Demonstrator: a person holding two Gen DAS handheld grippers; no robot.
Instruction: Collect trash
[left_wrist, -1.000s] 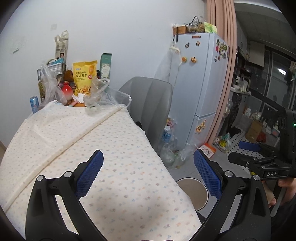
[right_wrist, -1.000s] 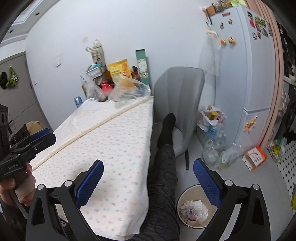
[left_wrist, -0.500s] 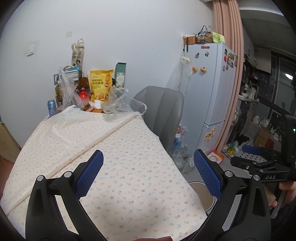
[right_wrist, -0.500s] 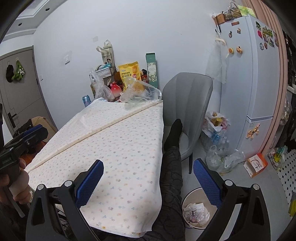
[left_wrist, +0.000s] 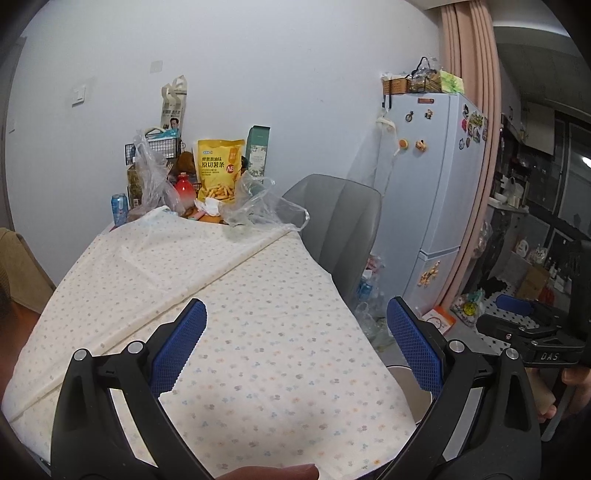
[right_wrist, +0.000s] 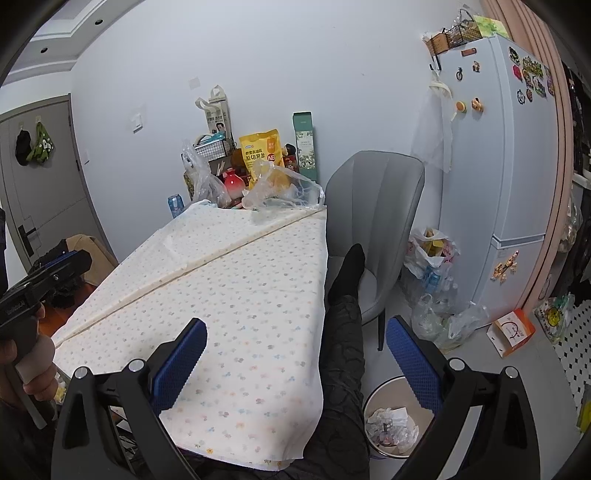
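1. Two hand-held grippers, both spread wide, nothing between the pads: left hand-held gripper (left_wrist: 295, 345) and right hand-held gripper (right_wrist: 295, 347), both above the near end of the worktop (left_wrist: 229, 295).
2. Change over the last second: both views have pulled back and lifted. The far clutter sits lower and smaller in frame, more wall shows, and the bin has slid down toward the frame edge. No grasp in any frame.
3. Meaning, as a judgement: a drop into the bin looks finished and the person is backing off to scan; the cloth-covered part of the worktop carries no loose trash, so the task is near done or the far end is next.
4. Trash location: crumpled wrappers lie in the trash bin (right_wrist: 397, 424) on the floor, right of the worktop, beside the person's leg (right_wrist: 343, 332).
5. Possible leftovers: white tissue (left_wrist: 212, 206) and clear plastic bag (left_wrist: 258, 206) at the far end, touching the snack pile. Trash or not, cannot tell.
6. Right view only: bin contents, the leg resting on the grey chair (right_wrist: 376, 206), door at left.
7. Left view only: only the bin's rim, contents hidden; dark kitchen area at far right.
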